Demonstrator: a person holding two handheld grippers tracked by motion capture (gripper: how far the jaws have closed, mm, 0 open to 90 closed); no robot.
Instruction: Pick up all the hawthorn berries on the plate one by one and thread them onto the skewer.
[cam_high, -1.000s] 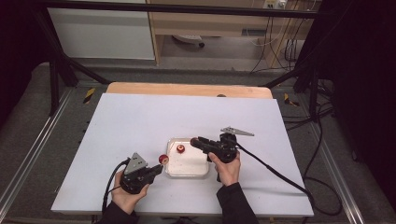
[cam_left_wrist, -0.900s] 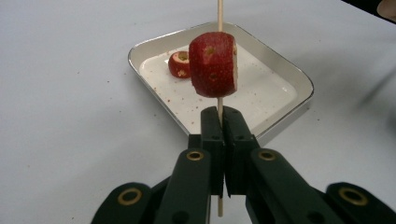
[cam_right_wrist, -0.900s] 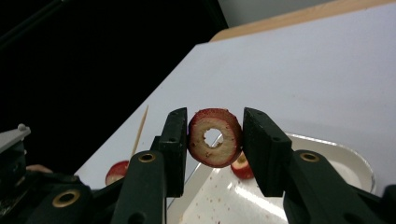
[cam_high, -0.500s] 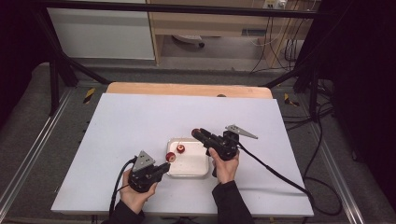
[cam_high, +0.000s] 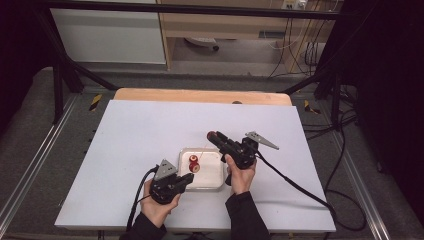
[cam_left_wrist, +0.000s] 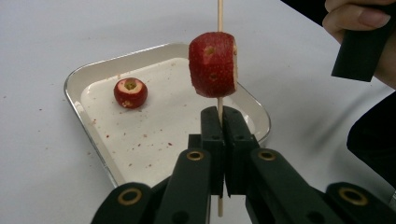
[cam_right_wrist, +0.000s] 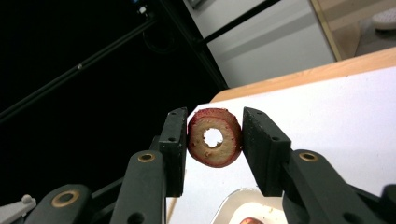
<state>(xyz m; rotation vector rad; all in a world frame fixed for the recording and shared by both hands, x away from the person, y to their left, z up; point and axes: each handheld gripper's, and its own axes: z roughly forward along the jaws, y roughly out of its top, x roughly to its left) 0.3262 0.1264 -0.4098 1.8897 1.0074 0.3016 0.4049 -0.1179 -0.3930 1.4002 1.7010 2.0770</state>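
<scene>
My left gripper (cam_left_wrist: 222, 116) is shut on a thin wooden skewer (cam_left_wrist: 219, 14) that stands upright. A red cored fruit piece (cam_left_wrist: 212, 64) is threaded on the skewer just above the jaws. In the high view the left gripper (cam_high: 188, 177) is at the tray's near left corner. A second red cored fruit (cam_left_wrist: 130, 92) lies in the white metal tray (cam_left_wrist: 74, 81). My right gripper (cam_right_wrist: 215, 140) is shut on a red fruit ring (cam_right_wrist: 215, 137), whose cored hole faces the camera. In the high view the right gripper (cam_high: 212, 136) holds it above the tray's far edge.
The tray (cam_high: 220, 181) lies on a white table top, whose floor is speckled with red crumbs. A wooden board edge (cam_high: 200, 95) runs along the table's far side. Black cables trail from both grippers, the right one across the table toward its right edge.
My left gripper has moved right and slightly forward with the skewer, up to the tray's near left corner. The right gripper has kept its place and its hold on the fruit ring.
</scene>
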